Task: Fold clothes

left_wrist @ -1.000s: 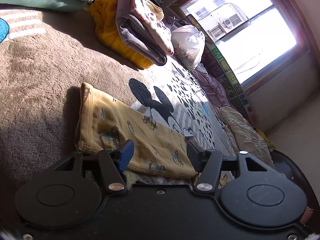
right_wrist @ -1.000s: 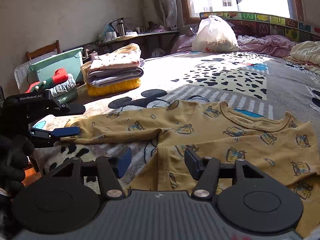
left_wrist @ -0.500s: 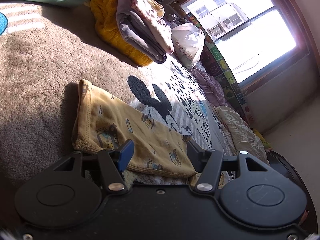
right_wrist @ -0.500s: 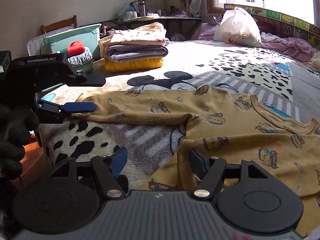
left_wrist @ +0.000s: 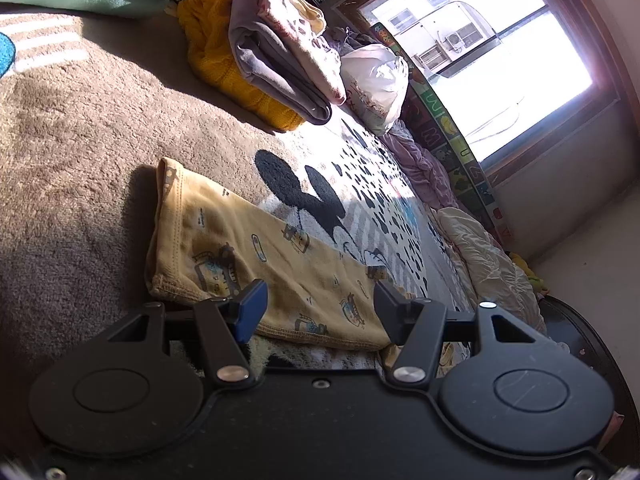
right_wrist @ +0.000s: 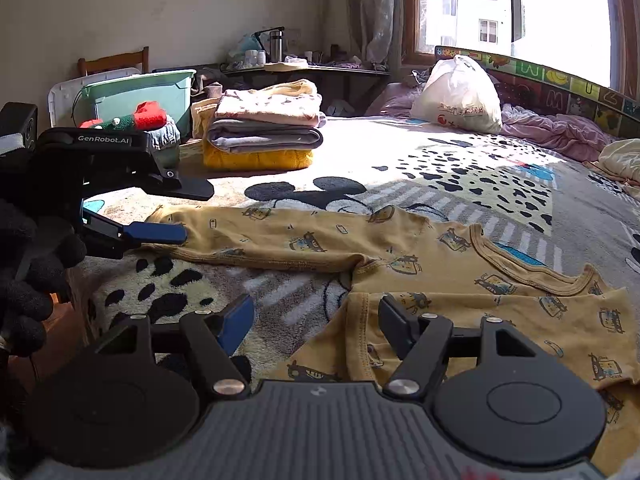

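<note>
Two grippers work over a yellow printed shirt (right_wrist: pixel 400 264) spread flat on a spotted cartoon blanket (right_wrist: pixel 460 176). Seen by the right wrist camera, the left gripper (right_wrist: pixel 192 212) has its fingers spread wide around the end of the shirt's long sleeve (left_wrist: pixel 248 256): the blue-padded lower finger (right_wrist: pixel 156 233) lies at the cuff and the black upper finger is raised clear above it. In the left wrist view the sleeve runs across between and ahead of those fingertips, cuff off to the left. The right gripper (right_wrist: pixel 316 316) also stands wide apart, holding nothing; the shirt's side edge sits just ahead of its right finger, with bare blanket in front of its left finger. Beyond both sets of fingers rests a stack of folded clothes (right_wrist: pixel 264 136), with a white plastic bag (right_wrist: pixel 456 96) farther right near the window.
</note>
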